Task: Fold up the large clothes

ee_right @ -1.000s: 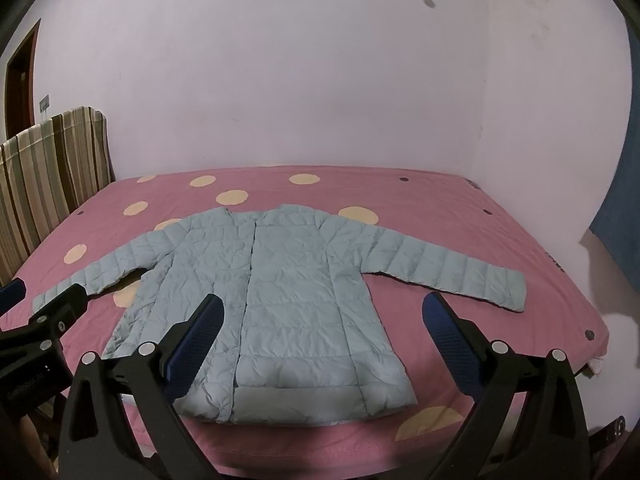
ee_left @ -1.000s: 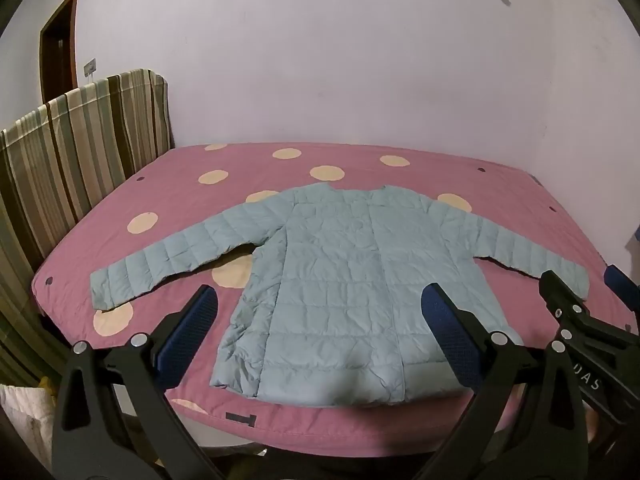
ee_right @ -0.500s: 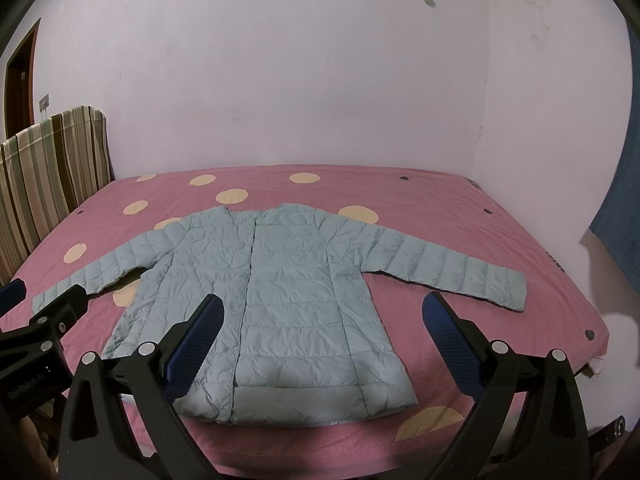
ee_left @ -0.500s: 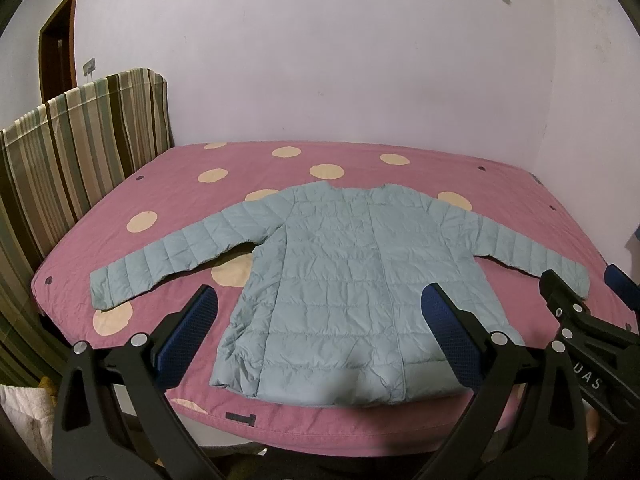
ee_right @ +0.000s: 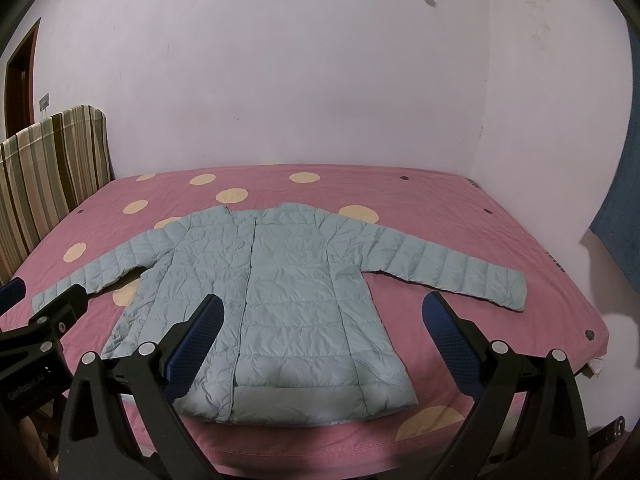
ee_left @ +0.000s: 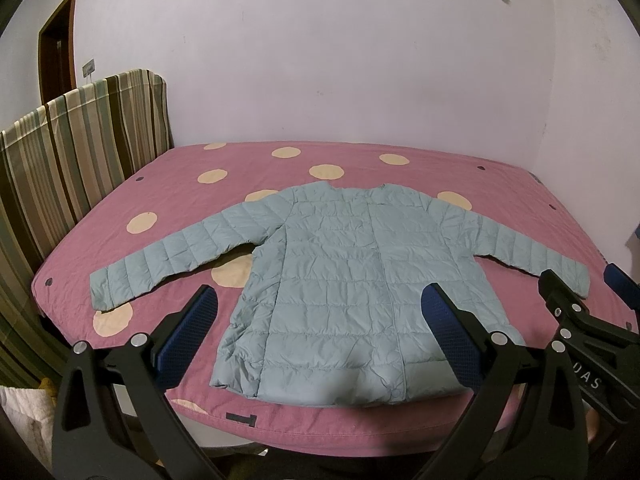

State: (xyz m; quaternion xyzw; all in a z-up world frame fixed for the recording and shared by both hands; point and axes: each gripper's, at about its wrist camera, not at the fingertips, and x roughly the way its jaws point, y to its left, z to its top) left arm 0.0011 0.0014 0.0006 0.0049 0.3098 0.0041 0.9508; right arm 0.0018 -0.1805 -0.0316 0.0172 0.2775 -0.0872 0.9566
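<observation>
A pale blue quilted jacket (ee_left: 344,280) (ee_right: 272,288) lies flat on the pink bed, front up, both sleeves spread out to the sides and its hem toward me. My left gripper (ee_left: 320,320) hovers open above the near edge of the bed, in front of the jacket's hem, holding nothing. My right gripper (ee_right: 324,320) is open too, at the same height over the hem, nothing between its blue pads. In the left wrist view the right gripper (ee_left: 576,312) shows at the right edge; in the right wrist view the left gripper (ee_right: 44,320) shows at the left edge.
The bed (ee_left: 120,184) has a pink cover with cream dots and fills the room to the white walls. A striped headboard cover (ee_left: 80,140) stands on the left. A dark blue cloth (ee_right: 624,200) hangs on the right wall. A brown door (ee_left: 58,44) is far left.
Both views have barely shifted; the jacket sits a touch higher in the frames. Both grippers stay open and the jacket has not moved.
</observation>
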